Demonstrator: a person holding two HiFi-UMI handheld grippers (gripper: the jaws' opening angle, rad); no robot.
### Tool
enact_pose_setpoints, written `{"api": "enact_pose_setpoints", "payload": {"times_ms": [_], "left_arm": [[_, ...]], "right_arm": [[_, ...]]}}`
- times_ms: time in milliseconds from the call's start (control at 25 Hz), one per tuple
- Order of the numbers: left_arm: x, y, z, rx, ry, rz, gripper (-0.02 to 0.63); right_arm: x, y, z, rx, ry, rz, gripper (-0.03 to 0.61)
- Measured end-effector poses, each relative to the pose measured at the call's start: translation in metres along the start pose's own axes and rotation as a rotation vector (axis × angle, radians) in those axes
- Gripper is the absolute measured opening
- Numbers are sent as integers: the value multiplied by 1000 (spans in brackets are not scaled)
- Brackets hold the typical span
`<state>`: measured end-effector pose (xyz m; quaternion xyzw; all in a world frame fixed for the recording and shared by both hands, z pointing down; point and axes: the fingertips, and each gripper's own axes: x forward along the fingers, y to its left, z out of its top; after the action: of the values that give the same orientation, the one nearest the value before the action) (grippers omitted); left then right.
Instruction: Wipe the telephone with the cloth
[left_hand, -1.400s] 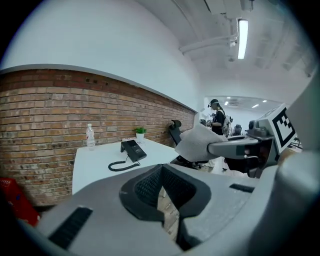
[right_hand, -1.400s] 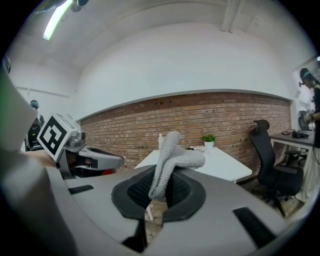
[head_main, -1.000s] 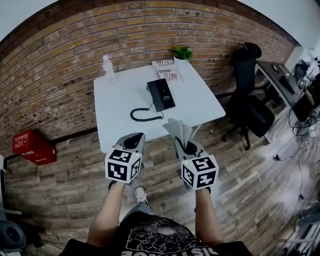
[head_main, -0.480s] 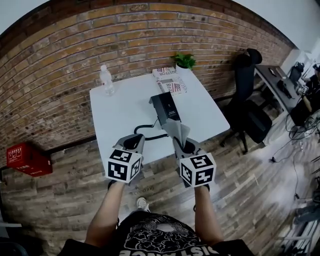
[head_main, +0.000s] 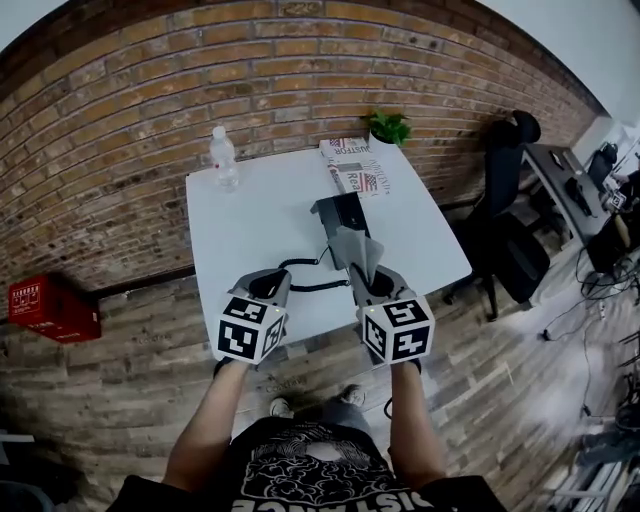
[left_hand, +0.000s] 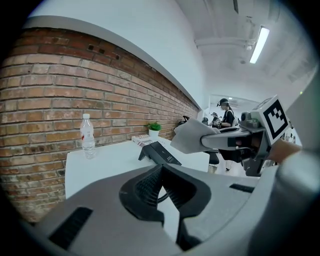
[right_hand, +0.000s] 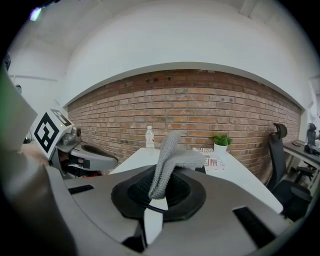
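Your right gripper (right_hand: 159, 195) is pinching the grey cloth (right_hand: 172, 157) between closed jaws, with a loose fold standing up and flopping forward; your left gripper (left_hand: 161, 172) has its jaws pressed together on nothing. Both hang at the near edge of the white table (head_main: 250, 215); the cloth looks clear of any surface. The black telephone (head_main: 345, 212) sits on the table at 12 o'clock from the right gripper, just beyond the cloth tip; its coiled cord (head_main: 305, 268) trails toward 10 o'clock. Step in hand, as judged: the approach, wiping not yet begun. Lay the loose fold flat on the sloped face, not the jaw tips; stroke along its length; stay off the cord; steady the base from 9 o'clock with the left gripper, as a light phone may slide.
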<state>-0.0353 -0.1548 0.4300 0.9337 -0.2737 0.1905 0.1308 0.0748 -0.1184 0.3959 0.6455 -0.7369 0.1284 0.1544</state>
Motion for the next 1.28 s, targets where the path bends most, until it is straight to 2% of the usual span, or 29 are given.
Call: {"api": "enact_pose_setpoints", "payload": {"times_ms": [360,560,680,960,1280], "left_arm": [[47,19,8,-19,8,118,6],[78,27,15,-97,-13,192,6],[94,30,20,-116,-14,225,6],[114,38,10,-161,16,278,6],[119,50,4,-227,-15,320,6]], "right_arm": [[55,-50,10,-43,-34,95,11],[91,-75,6,-82,-5,170,11],[111,-86,6,-95,4,208,11],[154,-99,10,-125,15,244,11],[190,-97,4,-181,46,256,11]]}}
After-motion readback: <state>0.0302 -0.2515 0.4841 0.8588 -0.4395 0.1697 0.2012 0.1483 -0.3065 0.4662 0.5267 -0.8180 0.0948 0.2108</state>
